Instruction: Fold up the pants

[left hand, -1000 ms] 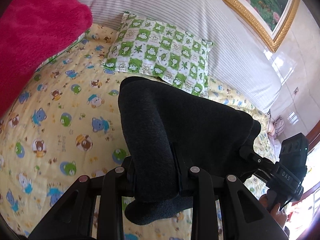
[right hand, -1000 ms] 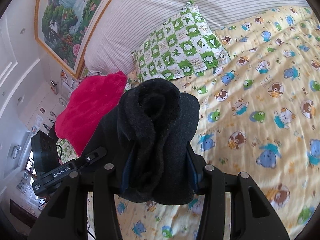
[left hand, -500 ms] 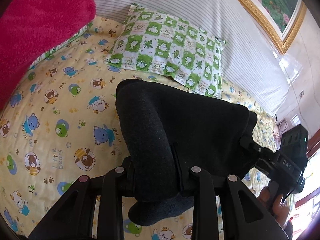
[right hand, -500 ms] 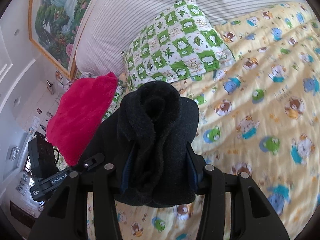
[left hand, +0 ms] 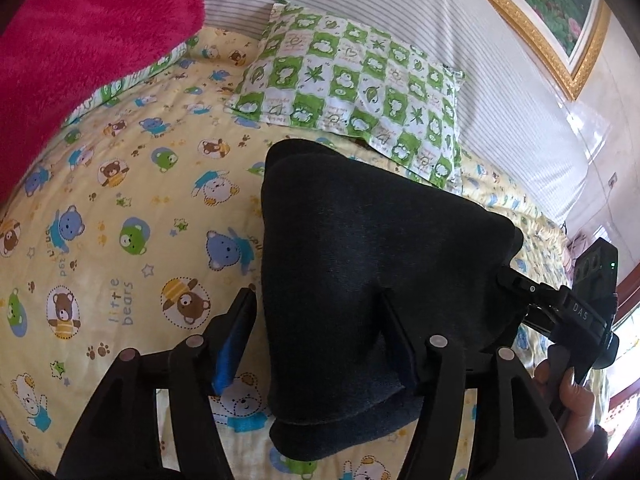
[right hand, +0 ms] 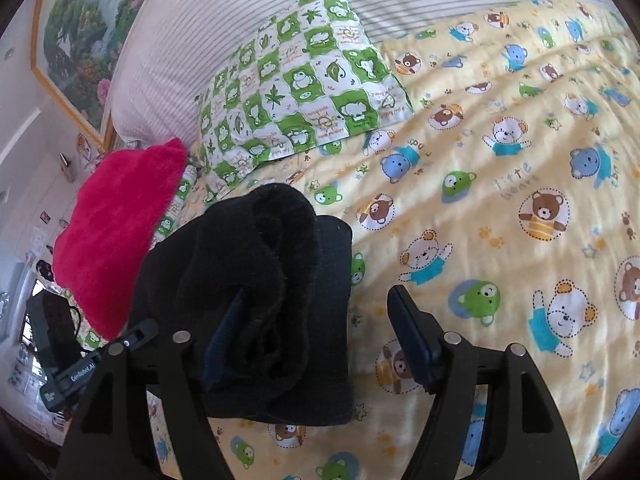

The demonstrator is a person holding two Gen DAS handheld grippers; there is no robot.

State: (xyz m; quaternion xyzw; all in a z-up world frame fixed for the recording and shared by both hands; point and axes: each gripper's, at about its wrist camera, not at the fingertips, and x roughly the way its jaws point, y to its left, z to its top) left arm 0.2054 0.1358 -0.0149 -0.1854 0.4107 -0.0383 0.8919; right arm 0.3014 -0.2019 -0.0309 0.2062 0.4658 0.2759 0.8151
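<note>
1. In the left wrist view, the left gripper (left hand: 320, 328) is seen at the lower centre with its jaws spread apart; the dark pants (left hand: 360, 280) lie between the fingers, clear of the left finger and against the right one.
2. In the right wrist view, the right gripper (right hand: 320, 328) is likewise shown wide open, the pants (right hand: 264, 300) bunched against its left finger while the right finger (right hand: 412, 340) stands apart over the bear-print sheet (right hand: 500, 200).
3. The rolled, fleecy edge of the pants is shown only in the right wrist view; a smooth broad face is shown in the left.
4. A hand (left hand: 572, 396) holding the other device is seen only at the left view's lower right.
5. The green checked pillow (left hand: 360, 92) and the pink blanket (left hand: 80, 40) are seen in both views.
</note>
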